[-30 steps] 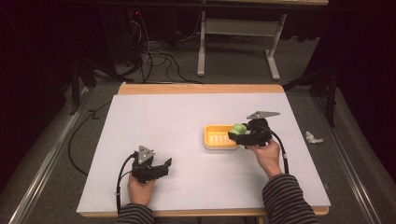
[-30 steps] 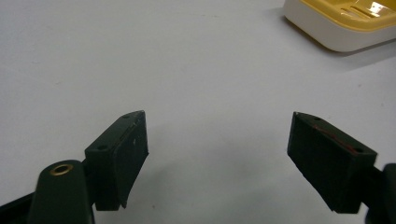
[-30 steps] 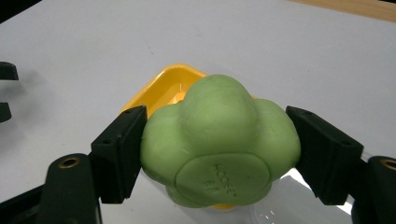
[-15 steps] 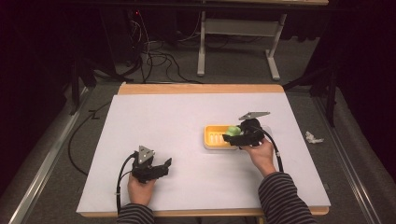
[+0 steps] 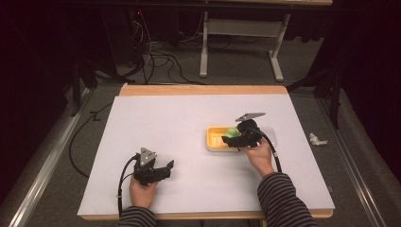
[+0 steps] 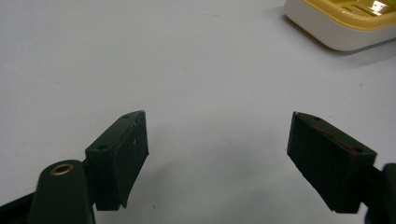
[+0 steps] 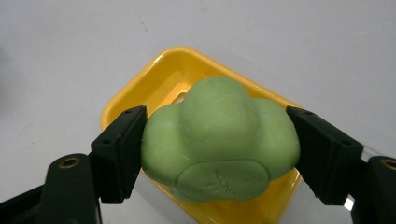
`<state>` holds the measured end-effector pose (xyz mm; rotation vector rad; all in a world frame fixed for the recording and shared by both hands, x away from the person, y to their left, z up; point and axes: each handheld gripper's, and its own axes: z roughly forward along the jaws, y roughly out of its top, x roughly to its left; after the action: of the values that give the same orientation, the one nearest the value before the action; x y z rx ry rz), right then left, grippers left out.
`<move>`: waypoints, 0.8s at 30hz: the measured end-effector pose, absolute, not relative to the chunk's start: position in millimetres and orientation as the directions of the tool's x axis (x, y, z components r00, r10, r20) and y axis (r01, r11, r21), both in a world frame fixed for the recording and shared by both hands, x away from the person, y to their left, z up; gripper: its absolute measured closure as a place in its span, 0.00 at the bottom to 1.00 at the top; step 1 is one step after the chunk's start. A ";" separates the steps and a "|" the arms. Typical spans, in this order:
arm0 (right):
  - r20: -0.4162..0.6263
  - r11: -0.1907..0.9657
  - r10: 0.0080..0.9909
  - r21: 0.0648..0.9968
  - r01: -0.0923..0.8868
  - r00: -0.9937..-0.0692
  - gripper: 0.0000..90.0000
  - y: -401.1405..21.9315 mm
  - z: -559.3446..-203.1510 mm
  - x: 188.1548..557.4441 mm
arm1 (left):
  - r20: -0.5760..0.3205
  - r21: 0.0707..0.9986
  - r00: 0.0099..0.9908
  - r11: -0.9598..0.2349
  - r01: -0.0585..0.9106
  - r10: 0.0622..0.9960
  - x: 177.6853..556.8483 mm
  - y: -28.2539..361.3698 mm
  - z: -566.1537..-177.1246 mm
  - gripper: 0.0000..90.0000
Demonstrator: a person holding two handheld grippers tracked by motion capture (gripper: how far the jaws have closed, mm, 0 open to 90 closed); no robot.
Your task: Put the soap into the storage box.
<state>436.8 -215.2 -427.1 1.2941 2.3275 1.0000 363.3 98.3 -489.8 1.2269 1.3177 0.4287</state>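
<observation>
While my right gripper [image 7: 215, 154] pinches the green lumpy soap [image 7: 219, 144] between its jaws, it hangs just over the yellow soap dish [image 5: 215, 138], at about 2 o'clock on the white table [image 5: 189, 118]. My left gripper [image 6: 217, 158] sits at 7 o'clock, jaws spread wide with nothing between them.

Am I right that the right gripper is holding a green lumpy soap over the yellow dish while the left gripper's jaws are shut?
Not quite: the left gripper has its jaws wide open with nothing between them, as the left gripper view shows. The right gripper does hold the green soap over the yellow dish.
</observation>
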 end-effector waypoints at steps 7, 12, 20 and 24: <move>0.070 0.363 0.836 0.674 0.643 -0.545 0.28 -210.2 -428.6 441.6 | -0.486 0.849 0.285 0.368 0.380 0.826 363.1 98.7 -489.8 0.23; 0.069 0.369 0.834 0.666 0.648 -0.547 0.28 -206.9 -430.9 443.8 | -0.485 0.849 0.284 0.367 0.381 0.827 363.2 98.7 -489.9 0.23; 0.058 0.393 0.838 0.627 0.673 -0.543 0.28 -204.8 -437.8 446.6 | -0.493 0.845 0.284 0.376 0.379 0.822 363.0 98.9 -489.4 0.23; 0.046 0.400 0.840 0.620 0.675 -0.541 0.27 -201.2 -438.0 448.3 | -0.495 0.845 0.283 0.378 0.378 0.822 363.0 99.0 -489.2 0.23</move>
<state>448.3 -201.2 -438.0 1.3272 2.3867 0.8637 363.0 99.0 -489.2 1.2185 1.3195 0.4254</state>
